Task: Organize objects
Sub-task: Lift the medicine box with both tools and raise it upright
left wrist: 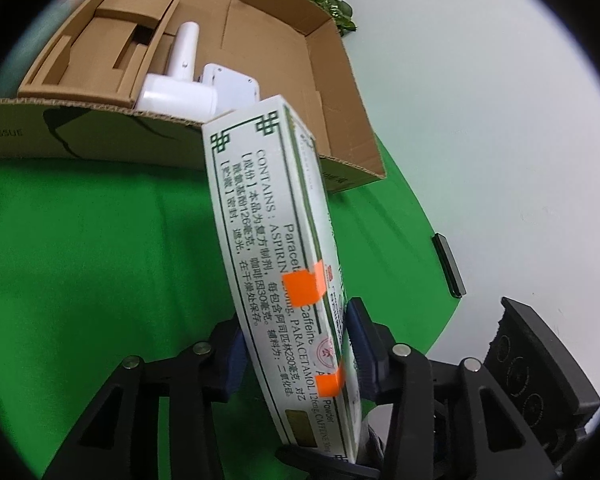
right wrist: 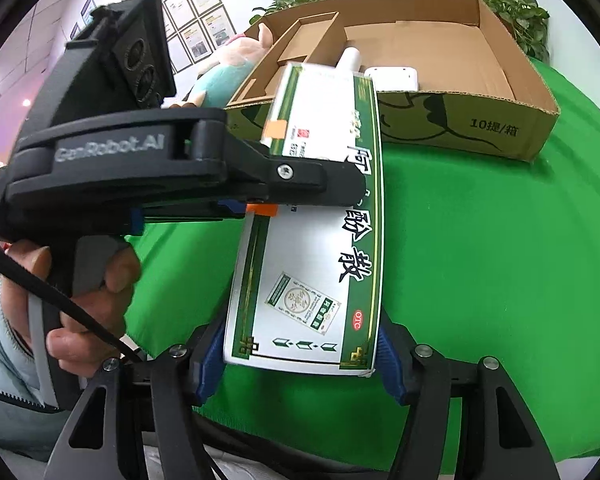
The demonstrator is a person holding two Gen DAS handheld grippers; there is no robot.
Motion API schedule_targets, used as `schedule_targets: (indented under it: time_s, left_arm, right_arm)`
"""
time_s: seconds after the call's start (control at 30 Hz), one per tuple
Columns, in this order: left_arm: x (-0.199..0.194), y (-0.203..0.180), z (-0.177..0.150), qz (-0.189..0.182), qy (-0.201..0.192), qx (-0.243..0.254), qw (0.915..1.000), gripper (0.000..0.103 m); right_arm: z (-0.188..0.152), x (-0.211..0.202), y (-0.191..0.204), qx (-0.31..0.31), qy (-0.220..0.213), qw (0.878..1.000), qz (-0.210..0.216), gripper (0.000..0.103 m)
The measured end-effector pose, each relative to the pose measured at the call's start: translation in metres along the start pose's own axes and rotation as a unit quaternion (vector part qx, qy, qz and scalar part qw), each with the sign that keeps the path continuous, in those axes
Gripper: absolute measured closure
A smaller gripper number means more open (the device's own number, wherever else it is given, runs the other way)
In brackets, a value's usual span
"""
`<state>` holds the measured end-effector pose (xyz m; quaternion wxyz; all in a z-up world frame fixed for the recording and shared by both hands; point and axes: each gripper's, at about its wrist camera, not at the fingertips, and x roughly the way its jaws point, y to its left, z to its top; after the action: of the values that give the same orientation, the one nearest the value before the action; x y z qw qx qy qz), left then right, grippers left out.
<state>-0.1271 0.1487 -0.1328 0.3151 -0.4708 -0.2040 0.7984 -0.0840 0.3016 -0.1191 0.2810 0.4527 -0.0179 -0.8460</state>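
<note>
Nearest the lens in the right wrist view, blue-padded fingers (right wrist: 392, 364) of the right gripper (right wrist: 300, 364) are pressed against the two long edges of a white-and-green medicine box (right wrist: 300, 280), so the box is clamped across its width at its near end. Its printed face is turned up and it is held above the green cloth (right wrist: 480, 260).

Further along the same box, the left gripper (right wrist: 268, 204) is seen reaching in from the left side, angled downward, with its jaws partly closed over the thin sides of the box beside an orange sticker (right wrist: 262, 210). It is carried by a hand (right wrist: 88, 280) wrapped around the pistol-style handle, a pale sleeve (right wrist: 0, 344) showing at the wrist. In the left wrist view the box (left wrist: 276, 240) is seen edge-on between the left gripper's (left wrist: 296, 344) blue pads (left wrist: 360, 340), which are set close against its two broad faces; whether they press firmly cannot be told.

Beyond the box, an open cardboard tray (right wrist: 480, 128) rests on the cloth. Inside it a white bottle (left wrist: 180, 80) and a white device (left wrist: 232, 84) are lying near a cardboard insert (left wrist: 112, 40). A plush toy (right wrist: 220, 68) is seen behind the tray's left corner, and leafy plants (right wrist: 516, 12) behind its far edge.
</note>
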Motion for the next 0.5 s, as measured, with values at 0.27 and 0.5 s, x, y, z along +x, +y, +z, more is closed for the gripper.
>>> schedule_targets:
  time_s: [0.27,0.5]
  left_arm:
    - [0.022,-0.026,0.002,-0.005,-0.002,0.021,0.9998,0.062]
    - [0.048,-0.041,0.003,-0.004,-0.001,0.021,0.9998,0.063]
  right_arm:
    - [0.003,-0.003,-0.009,0.007,-0.005,1.000,-0.005,0.043]
    - [0.006,-0.004,-0.017,0.009,-0.007,1.000,-0.001,0.043]
